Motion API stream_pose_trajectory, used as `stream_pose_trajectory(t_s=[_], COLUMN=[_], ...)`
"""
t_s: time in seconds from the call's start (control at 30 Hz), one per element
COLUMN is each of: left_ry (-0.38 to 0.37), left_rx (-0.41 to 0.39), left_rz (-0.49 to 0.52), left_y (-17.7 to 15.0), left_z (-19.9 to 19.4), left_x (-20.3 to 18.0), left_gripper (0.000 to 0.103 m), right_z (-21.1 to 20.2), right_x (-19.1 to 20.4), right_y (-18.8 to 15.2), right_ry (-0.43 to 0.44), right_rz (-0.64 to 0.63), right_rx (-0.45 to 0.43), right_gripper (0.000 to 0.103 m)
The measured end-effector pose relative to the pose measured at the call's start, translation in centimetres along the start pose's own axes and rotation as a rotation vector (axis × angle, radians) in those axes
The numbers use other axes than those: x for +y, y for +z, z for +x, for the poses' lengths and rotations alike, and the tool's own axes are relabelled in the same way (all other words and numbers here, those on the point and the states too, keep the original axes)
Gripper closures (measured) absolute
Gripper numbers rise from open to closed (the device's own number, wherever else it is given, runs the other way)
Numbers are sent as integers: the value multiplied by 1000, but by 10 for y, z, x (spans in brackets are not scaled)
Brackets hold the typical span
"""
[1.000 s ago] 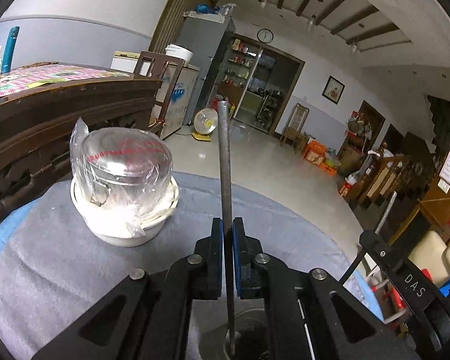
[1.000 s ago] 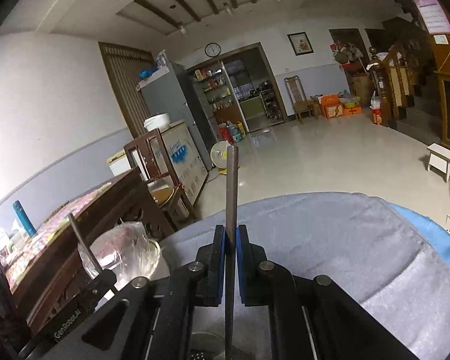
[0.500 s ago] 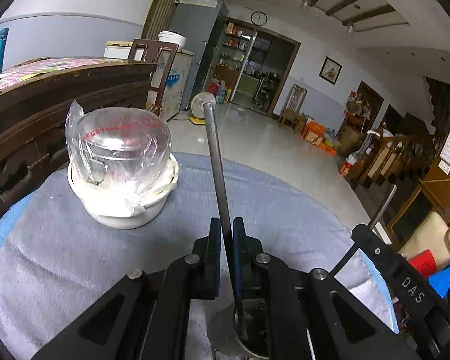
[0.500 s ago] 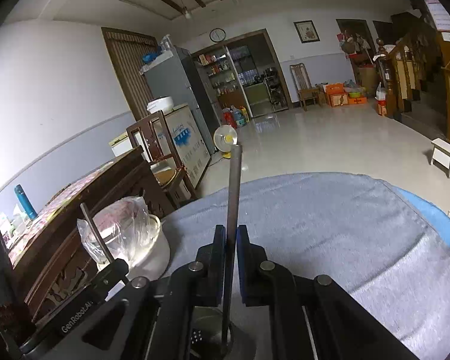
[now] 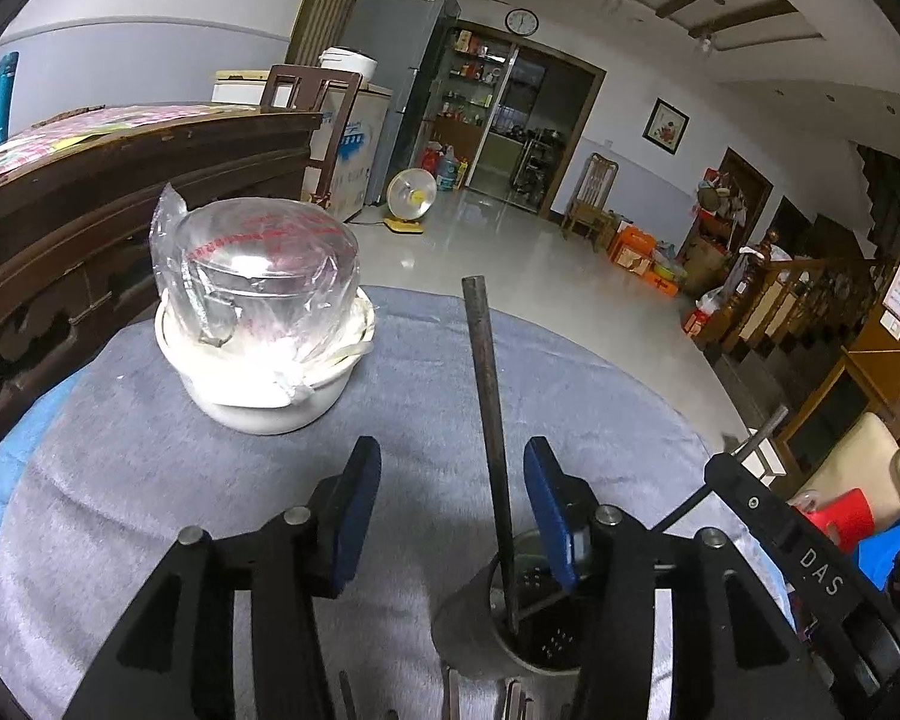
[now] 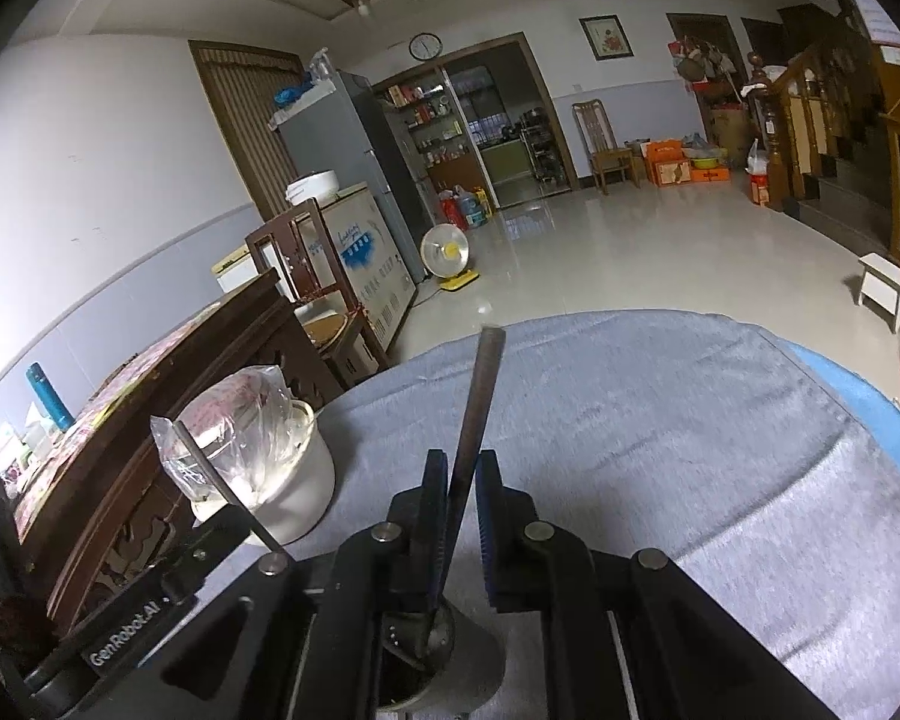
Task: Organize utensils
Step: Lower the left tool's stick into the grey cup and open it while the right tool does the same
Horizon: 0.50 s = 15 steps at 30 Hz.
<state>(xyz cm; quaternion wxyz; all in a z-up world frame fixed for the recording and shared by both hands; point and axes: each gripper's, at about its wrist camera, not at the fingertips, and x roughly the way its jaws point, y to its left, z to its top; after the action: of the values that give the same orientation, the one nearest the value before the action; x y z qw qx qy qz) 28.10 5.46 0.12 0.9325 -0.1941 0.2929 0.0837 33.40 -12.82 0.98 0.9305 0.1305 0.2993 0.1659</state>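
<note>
A dark metal rod (image 5: 489,420) stands with its lower end in a perforated metal cup (image 5: 480,618) on the grey cloth. My left gripper (image 5: 450,480) straddles it, jaws opening, and both blue pads are clear of the rod. In the right wrist view a second rod (image 6: 471,420) leans in the same cup (image 6: 468,654). The right gripper (image 6: 461,468) is opening around it; the rod rests against the left pad with a gap to the right one. Each gripper shows at the edge of the other's view.
A white pot holding a plastic-wrapped glass jar (image 5: 258,312) stands at the left on the cloth-covered round table (image 5: 120,480). Several utensil ends (image 5: 510,699) poke in at the bottom edge. A dark wooden sideboard (image 6: 168,396) runs along the left, open floor beyond.
Both grippers went from shut on their rods to jaws apart. The rods sank lower, into the metal cup, and now lean freely.
</note>
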Motion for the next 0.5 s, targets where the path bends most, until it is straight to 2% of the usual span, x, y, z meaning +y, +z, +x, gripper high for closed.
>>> stream_pose_trajectory(t_s=[0.03,0.07,0.1,0.27,0.33,0.4,0.5], left_ry=[-1,-1,-1,-4,-3,4,15], left_rx=[-1,-2,-3,-6,-11,-19,-19], left_rz=[-3,-7,-9,-24,-26,-20,10], left_y=[0,0,0,0,0,-4,-18], left_z=[-2,-5,-8,-31,-43,-59,-85], left_x=[0,2,3,14,19,27,37], left_gripper=[51,50,49,49,43,33,32], right_z=[-2,-4,-10,-34,-48,-67,-93], right_x=[0,0,-1,-4,-8,-17,-30], right_y=[0,0,-1,2,1,-4,-17], right_ry=[-2,-2,8,-13,-30,-7,42], right_rz=[3,13,28,51,59,83,130], right_rx=[1,0,-23,-56,-60,-46,-4], right_gripper=[59,18,11,11,11,12,12])
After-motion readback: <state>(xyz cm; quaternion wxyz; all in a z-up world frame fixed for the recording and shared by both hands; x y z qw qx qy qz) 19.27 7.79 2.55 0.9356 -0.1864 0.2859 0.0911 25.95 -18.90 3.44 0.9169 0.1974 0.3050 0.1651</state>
